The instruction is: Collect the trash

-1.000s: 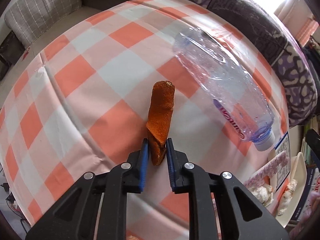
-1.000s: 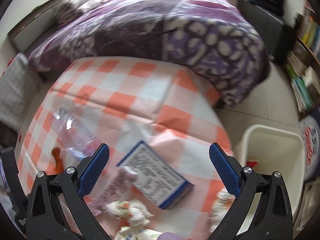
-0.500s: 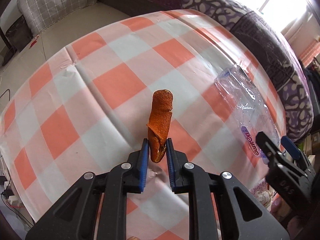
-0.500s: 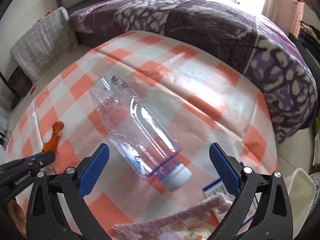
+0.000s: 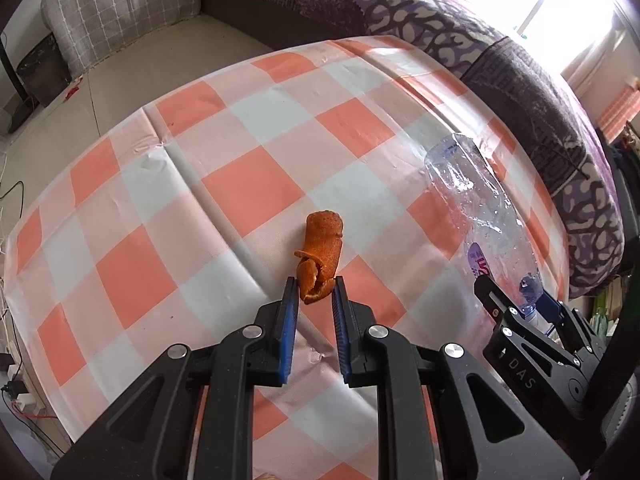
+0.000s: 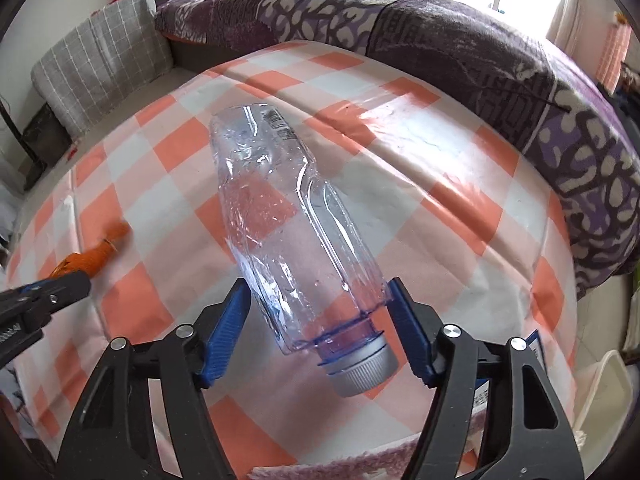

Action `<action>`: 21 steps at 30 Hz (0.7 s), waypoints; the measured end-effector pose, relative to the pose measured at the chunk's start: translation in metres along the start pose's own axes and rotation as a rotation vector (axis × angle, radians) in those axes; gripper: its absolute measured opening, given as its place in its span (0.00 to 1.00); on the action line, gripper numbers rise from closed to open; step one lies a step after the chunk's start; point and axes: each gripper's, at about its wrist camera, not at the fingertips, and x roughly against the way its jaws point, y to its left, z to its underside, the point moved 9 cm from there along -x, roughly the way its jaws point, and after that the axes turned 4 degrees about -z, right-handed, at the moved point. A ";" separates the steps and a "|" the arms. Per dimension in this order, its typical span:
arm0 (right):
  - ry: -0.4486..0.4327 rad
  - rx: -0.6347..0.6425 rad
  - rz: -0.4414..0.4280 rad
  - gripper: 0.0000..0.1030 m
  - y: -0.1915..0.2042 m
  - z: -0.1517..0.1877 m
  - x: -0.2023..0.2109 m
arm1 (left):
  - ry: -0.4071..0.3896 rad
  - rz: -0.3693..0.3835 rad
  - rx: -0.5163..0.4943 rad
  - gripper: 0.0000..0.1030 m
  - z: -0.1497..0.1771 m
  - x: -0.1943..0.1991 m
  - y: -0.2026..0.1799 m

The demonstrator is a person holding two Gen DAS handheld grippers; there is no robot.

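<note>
A curled strip of orange peel (image 5: 324, 240) stands up from my left gripper (image 5: 314, 286), which is shut on its lower end above the checked tablecloth (image 5: 240, 184). In the right wrist view the peel (image 6: 94, 258) and the left gripper (image 6: 48, 292) sit at the far left. A clear, empty plastic bottle (image 6: 288, 208) with a grey cap lies on the cloth, cap toward me. My right gripper (image 6: 318, 292) straddles its shoulder, jaws closing, and both blue pads touch its sides. In the left wrist view the bottle (image 5: 476, 208) and the right gripper (image 5: 516, 296) are at the right.
A bed with a purple patterned cover (image 6: 480, 40) runs along the table's far side, with a grey checked cushion (image 5: 120, 12) at the far left. A white bin (image 6: 608, 392) stands off the table's right edge. A blue-edged box (image 6: 532, 340) and pink fluffy material (image 6: 360, 464) lie near me.
My right gripper swung left from the box and bin to the bottle, and its jaws narrowed onto it. The left gripper, still holding the peel, drew leftward away from the bottle.
</note>
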 end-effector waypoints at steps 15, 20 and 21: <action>-0.164 -0.081 -0.016 0.59 -0.013 -0.022 0.062 | -0.098 0.065 -0.007 0.03 -0.015 0.031 -0.019; -0.198 -0.103 -0.018 0.58 -0.021 -0.024 0.081 | -0.114 0.073 -0.017 0.02 -0.016 0.039 -0.029; -0.202 -0.107 -0.019 0.58 -0.023 -0.023 0.084 | -0.114 0.072 -0.022 0.02 -0.016 0.039 -0.031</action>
